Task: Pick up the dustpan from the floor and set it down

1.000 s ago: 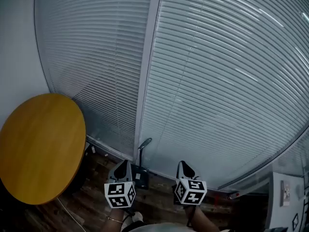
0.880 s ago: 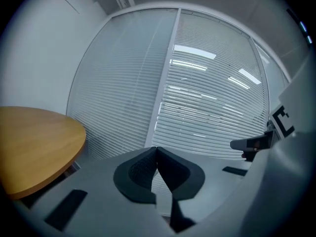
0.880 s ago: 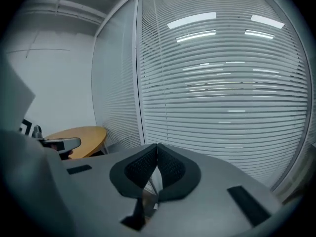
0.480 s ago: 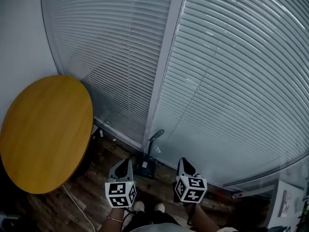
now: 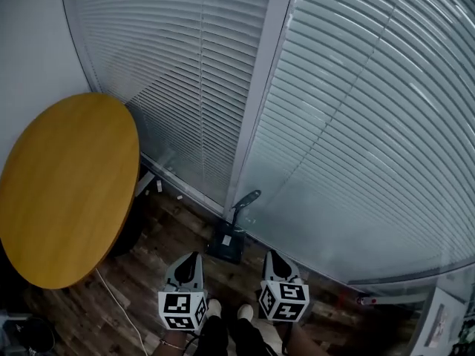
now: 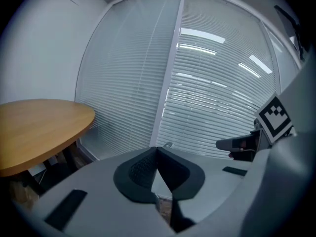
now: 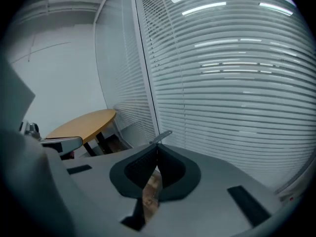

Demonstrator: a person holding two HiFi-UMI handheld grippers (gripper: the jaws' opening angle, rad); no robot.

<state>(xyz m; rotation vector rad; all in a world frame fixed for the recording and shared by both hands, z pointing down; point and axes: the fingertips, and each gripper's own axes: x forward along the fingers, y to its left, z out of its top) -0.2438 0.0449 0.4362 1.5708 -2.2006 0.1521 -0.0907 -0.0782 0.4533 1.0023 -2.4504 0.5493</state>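
Approach seems the step in hand: the dustpan (image 5: 226, 242) stands on the wood floor (image 5: 152, 262) just ahead of and between the left gripper (image 5: 191, 258) and right gripper (image 5: 272, 256), both pressed together and empty. Next, one claw must spread and close on its handle.

The left gripper (image 6: 157, 151) and right gripper (image 7: 158, 151) have smooth, matt grey plastic shells. Their pads (image 6: 139, 169) are black, finely ribbed and look rubbery. Each marker cube (image 5: 182, 311) is matt, printed black on white. Ahead, between the grippers, the dustpan (image 5: 225, 243) looks like dark matt plastic, its handle (image 5: 247, 197) a lighter grey. Left of the left gripper, the round table (image 5: 67, 191) has a smooth satin wood top. The floor (image 5: 159, 247) is dark, grained wood planking. The blinds (image 5: 356, 139) ahead are pale slats with a faint sheen.
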